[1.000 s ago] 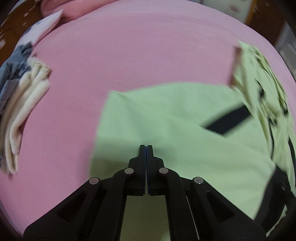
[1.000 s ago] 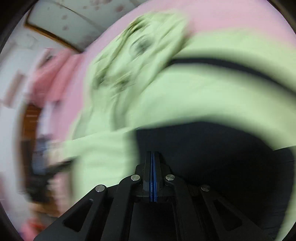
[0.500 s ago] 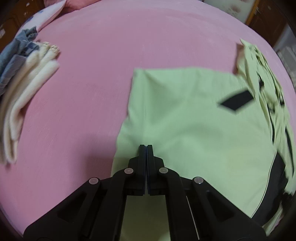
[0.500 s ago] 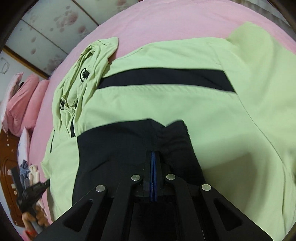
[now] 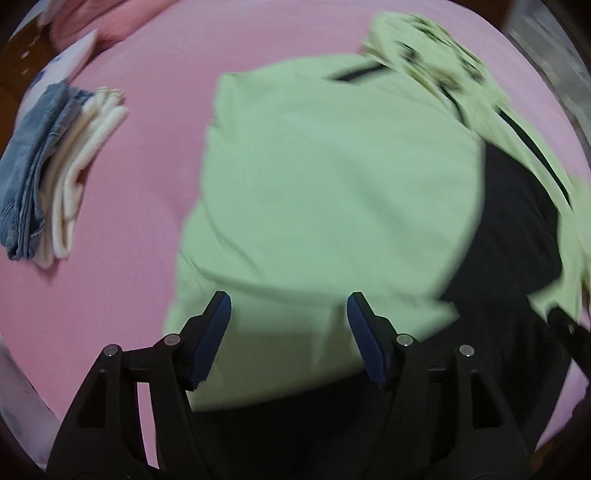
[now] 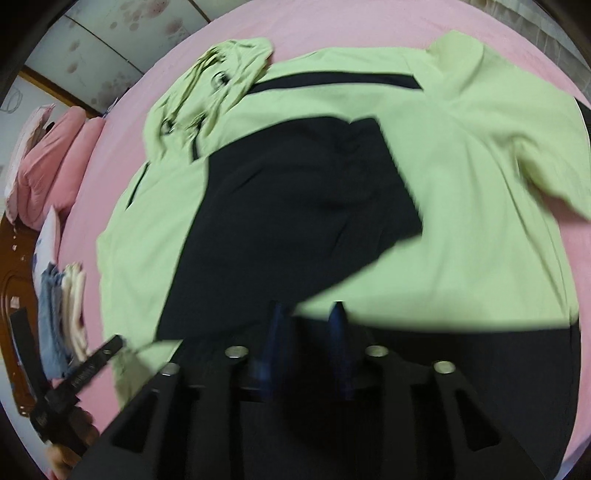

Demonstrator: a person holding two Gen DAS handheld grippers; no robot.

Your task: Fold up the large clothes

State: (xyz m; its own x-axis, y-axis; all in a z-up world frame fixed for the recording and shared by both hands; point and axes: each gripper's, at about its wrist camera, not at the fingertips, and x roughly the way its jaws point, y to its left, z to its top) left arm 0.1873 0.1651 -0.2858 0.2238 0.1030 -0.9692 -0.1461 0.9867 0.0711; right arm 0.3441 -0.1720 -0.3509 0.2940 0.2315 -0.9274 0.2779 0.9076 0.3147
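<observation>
A: Jacket (image 6: 461,192), lime green with black panels, spread flat across the pink bed (image 6: 332,22), hood (image 6: 218,88) bunched at the far end

B: And the left gripper (image 5: 288,325) has just been opening, its blue pads wide apart, nothing between them, only green fabric lying beneath

A: Right gripper (image 6: 306,339) the same story, jaws just parting, a narrower gap, blurred, and no cloth caught in there that I can make out

B: So both have let go. Look at the left wrist view: a broad green sleeve or side panel folded over the body, a black section showing beside it on the right

A: From the right wrist view a black panel (image 6: 295,214) lies across the middle of the jacket, a thin black stripe (image 6: 332,79) running below the hood

B: Off to the left side of the bed, a stack of folded clothes (image 5: 55,173), blue denim against cream cloth, well apart from the jacket

A: Pink pillows (image 6: 55,158) beyond that pile, at the bed's head, and the left gripper's black frame shows low in the right wrist view's left corner
</observation>
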